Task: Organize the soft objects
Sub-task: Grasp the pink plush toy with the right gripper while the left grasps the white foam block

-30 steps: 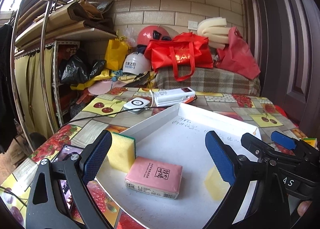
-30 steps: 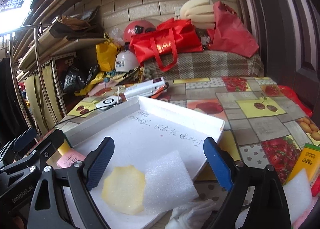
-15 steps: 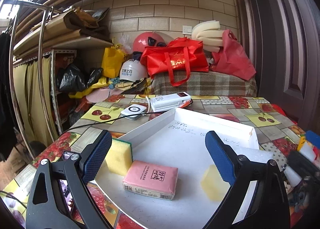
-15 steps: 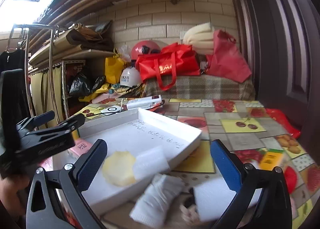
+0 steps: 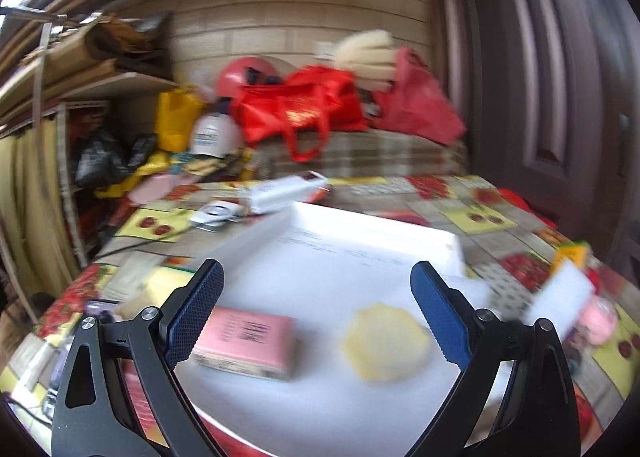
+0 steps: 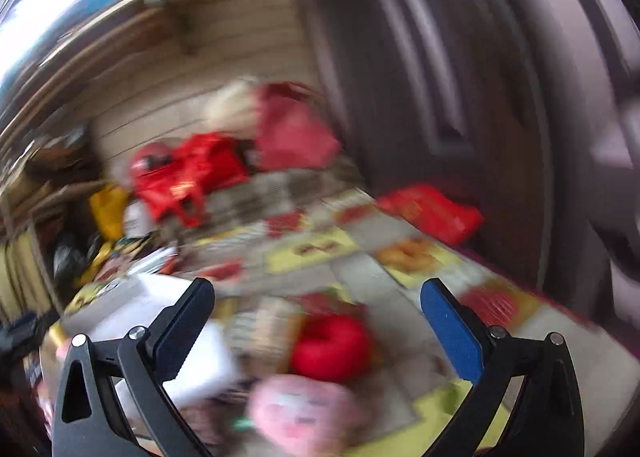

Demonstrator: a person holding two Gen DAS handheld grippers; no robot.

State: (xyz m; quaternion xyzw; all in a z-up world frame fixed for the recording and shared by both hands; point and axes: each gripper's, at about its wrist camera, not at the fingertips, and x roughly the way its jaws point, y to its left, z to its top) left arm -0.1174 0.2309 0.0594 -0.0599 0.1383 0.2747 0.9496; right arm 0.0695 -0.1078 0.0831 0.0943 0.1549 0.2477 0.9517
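Soft items, sorted: pink packet [image 5: 246, 341] and round yellow sponge [image 5: 386, 341], both lying flat and apart on the floor of the white tray [image 5: 360, 225], the packet just beside the near-left pad, the sponge toward the right; judged already filed there, the tray serving as the collecting place. Soft items, unsorted: pink plush toy [image 6: 304, 413], red ring-shaped piece [image 6: 330, 347] and white foam block [image 6: 200, 361], loose on the desk [image 6: 360, 257] to the tray's right, near one another; blur hides whether they touch. Left tool [image 5: 316, 317]: fingers spread wide, nothing between them, held low over the tray's near part, apparently idle. Right tool [image 6: 316, 331]: fingers at full spread, empty, aimed over the loose items with the red piece and plush toy framed between its fingers; judged to be lining up the next pick. Edges and room: tray's raised far and left walls limit entry, so placing from above or the near side looks easiest; open floor remains in the tray's middle and back. Desk's right edge lies near the door [image 6: 460, 77], with a red bag [image 6: 432, 211] at that edge; the far side is crowded with bags.
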